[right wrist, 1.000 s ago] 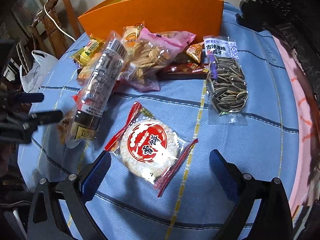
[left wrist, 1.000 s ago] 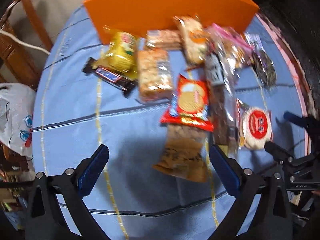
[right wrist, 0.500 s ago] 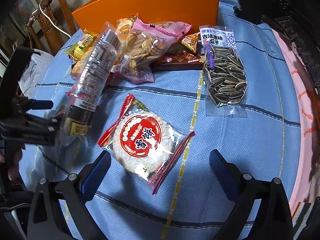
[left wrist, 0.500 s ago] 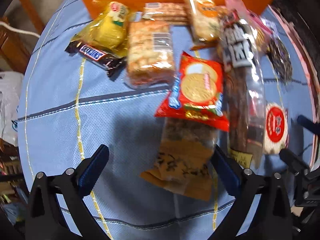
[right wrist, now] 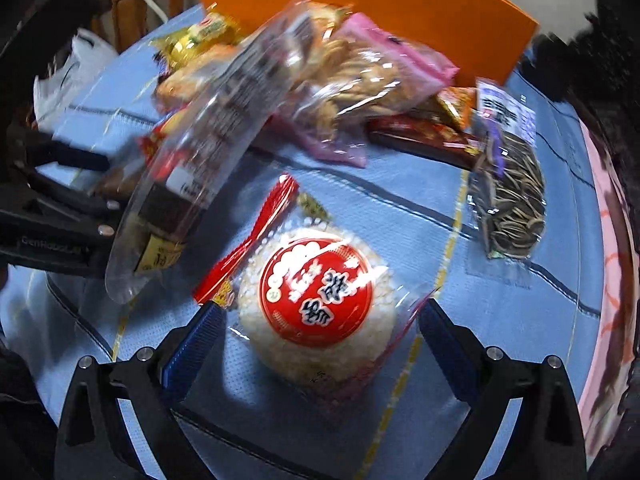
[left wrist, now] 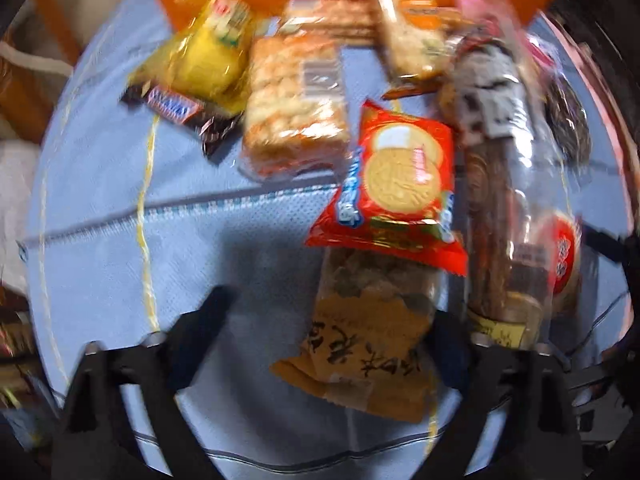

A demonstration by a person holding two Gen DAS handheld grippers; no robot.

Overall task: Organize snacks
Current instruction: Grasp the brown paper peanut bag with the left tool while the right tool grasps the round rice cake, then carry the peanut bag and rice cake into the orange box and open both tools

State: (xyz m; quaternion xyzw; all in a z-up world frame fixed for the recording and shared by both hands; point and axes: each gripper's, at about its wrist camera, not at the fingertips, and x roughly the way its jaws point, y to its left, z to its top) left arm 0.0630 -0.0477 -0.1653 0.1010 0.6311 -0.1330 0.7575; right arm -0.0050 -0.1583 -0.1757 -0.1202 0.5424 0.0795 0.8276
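Note:
Snacks lie on a blue tablecloth (left wrist: 120, 240) in front of an orange box (right wrist: 400, 12). My left gripper (left wrist: 328, 320) points down over a brown packet (left wrist: 368, 340). Its jaws are closing around the packet, and the pads stand clear of it. My right gripper (right wrist: 320, 320) is open astride a round rice cracker packet with a red label (right wrist: 320, 300). The packet's clear wrap reaches both fingers. The left gripper (right wrist: 60, 200) also shows at the left of the right wrist view.
A red biscuit packet (left wrist: 396, 184) overlaps the brown packet's far end. A long clear pack of dark biscuits (right wrist: 208, 152) lies between the two grippers. Sunflower seeds (right wrist: 508, 200), a pink cookie bag (right wrist: 360, 76), a chocolate bar (left wrist: 176, 108) and a yellow packet (left wrist: 200, 48) lie farther off.
The left gripper has sunk toward the brown packet and its jaws have narrowed. The right gripper has rolled and come down so that the round cracker packet lies between its fingers.

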